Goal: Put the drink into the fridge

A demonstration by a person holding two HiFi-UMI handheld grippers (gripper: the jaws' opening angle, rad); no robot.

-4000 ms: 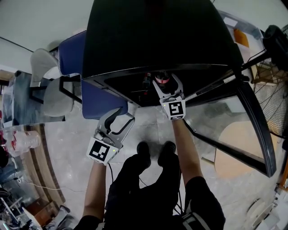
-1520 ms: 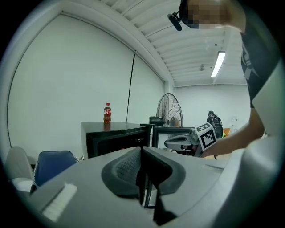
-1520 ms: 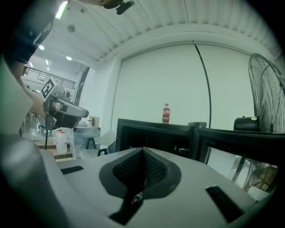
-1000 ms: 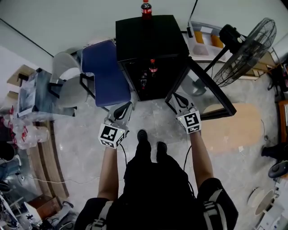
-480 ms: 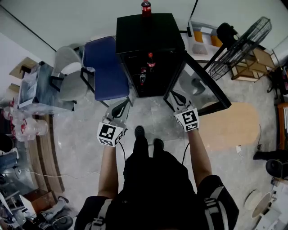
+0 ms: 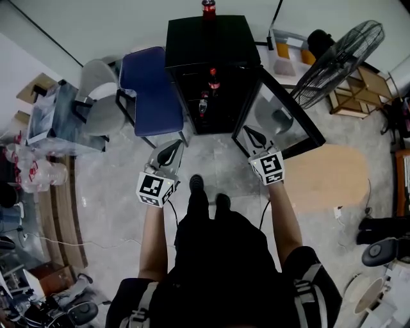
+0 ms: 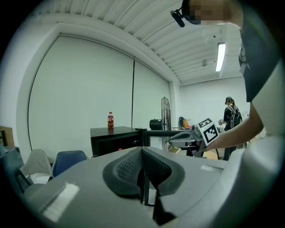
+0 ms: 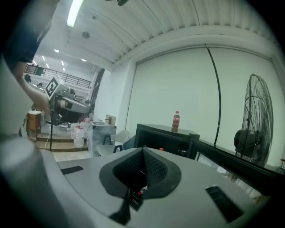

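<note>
The black fridge [image 6: 211,38] stands ahead with its glass door [image 6: 282,122] swung open to the right. Two red-capped drink bottles [image 6: 213,80] stand on its shelves, and another bottle [image 6: 208,8] stands on its top. Both grippers hang in front of the fridge, away from it. My left gripper [image 6: 173,147] is shut and empty, as the pressed pads [image 7: 133,167] show. My right gripper [image 6: 246,132] is also shut with nothing in it, near the door's edge. The top bottle [image 7: 110,120] [image 8: 176,121] shows far off in both gripper views.
A blue chair [image 6: 150,90] stands against the fridge's left side, with a grey chair [image 6: 99,112] and a cluttered table [image 6: 45,122] beyond. A standing fan [image 6: 336,61] is at the right. A round wooden board [image 6: 333,176] lies on the floor by the door.
Four seconds ago my right gripper reached into the fridge beside a bottle; it has since drawn back out. Over the last second the view has pulled slightly away from the fridge.
</note>
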